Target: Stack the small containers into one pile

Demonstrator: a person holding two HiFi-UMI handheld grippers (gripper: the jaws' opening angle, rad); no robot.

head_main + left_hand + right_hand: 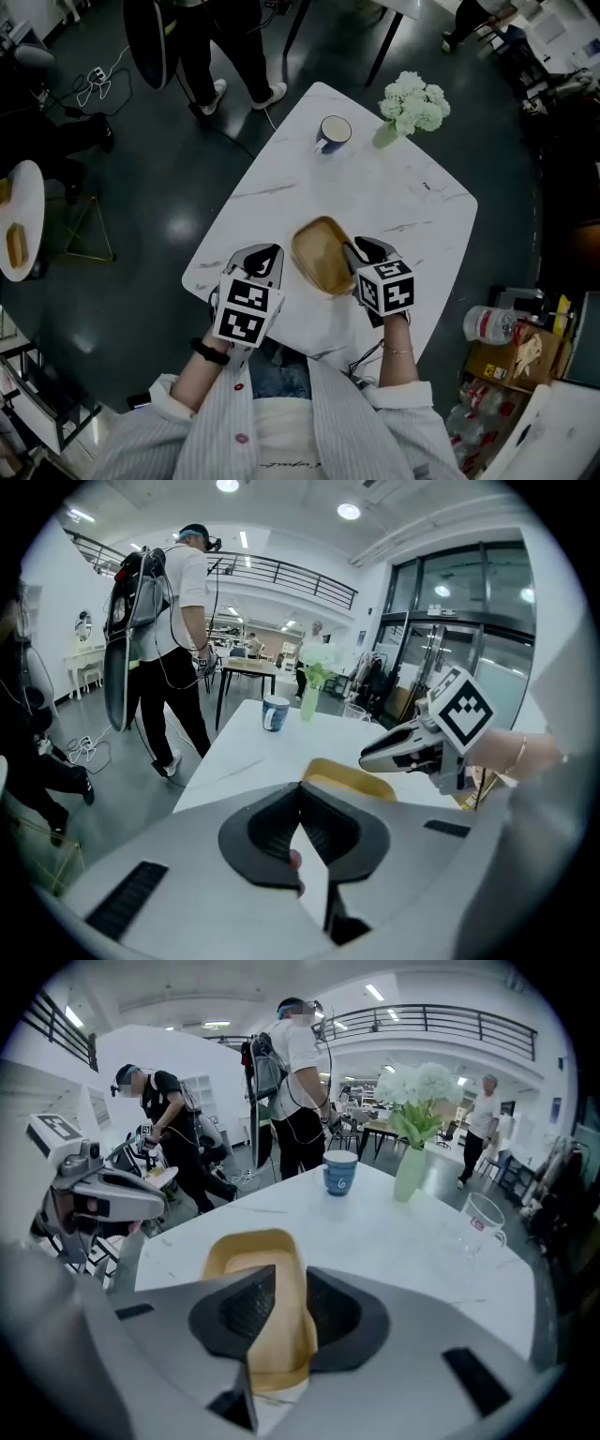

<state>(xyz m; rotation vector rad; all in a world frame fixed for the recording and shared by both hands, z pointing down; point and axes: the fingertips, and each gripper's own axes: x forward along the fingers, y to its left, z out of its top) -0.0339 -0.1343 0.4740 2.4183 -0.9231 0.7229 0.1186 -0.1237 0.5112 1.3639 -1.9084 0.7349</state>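
A tan, rounded-square container [322, 255] lies on the white marble table [394, 187], seemingly with one nested inside another. My right gripper [361, 251] hovers at its right edge. In the right gripper view the jaws [281, 1302] stand open, and the container's [253, 1269] near rim shows in the gap, untouched by the pads. My left gripper [265, 258] is just left of the container and apart from it. In the left gripper view its jaws [300, 789] meet at the tips with nothing between them, the container [349, 778] lies beyond, and the right gripper [403, 747] is above it.
At the table's far end stand a blue-and-white mug [333, 133] and a vase of white flowers [411, 105]. A clear glass mug [483, 1218] stands on the right side. People stand beyond the far edge [234, 56]. A small round table [19, 220] is to the left.
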